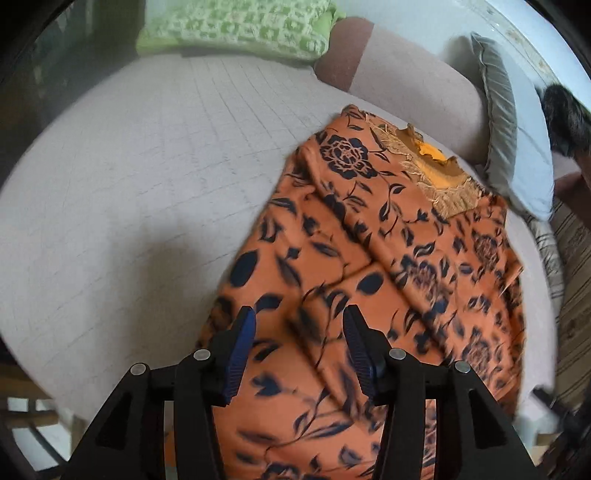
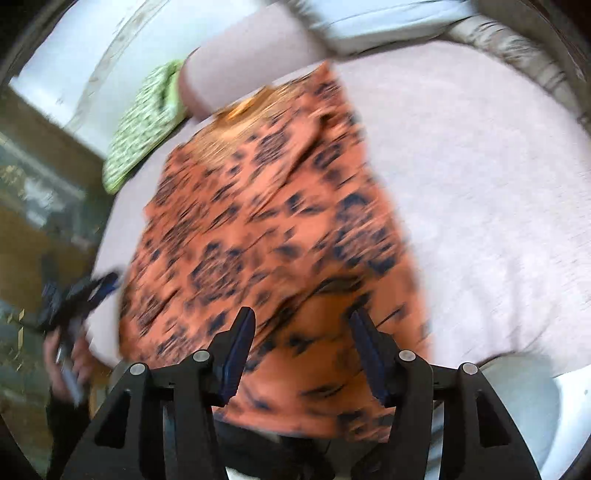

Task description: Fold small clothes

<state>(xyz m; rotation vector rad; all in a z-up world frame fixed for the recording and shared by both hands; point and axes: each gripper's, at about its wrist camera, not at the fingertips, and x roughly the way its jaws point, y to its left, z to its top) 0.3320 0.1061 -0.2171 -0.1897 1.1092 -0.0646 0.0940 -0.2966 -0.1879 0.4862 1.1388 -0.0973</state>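
- The orange flowered garment point(image 1: 369, 266) is spread on the pale bed point(image 1: 147, 166), its sides seemingly folded inward lengthwise.
- The left hand-held gripper point(image 1: 298, 350) and right hand-held gripper point(image 2: 301, 354) are held above it, jaws apart, gripping nothing.
- Crosswise folds are judged left to be made.

Bare bedspread point(image 1: 129, 177) lies left of the orange garment point(image 1: 369, 258); pillows point(image 1: 236, 26) line its far edge.

The right gripper point(image 2: 301, 325), fingers spread, hangs over the orange floral garment point(image 2: 273, 221) on the pale bed point(image 2: 480, 203).
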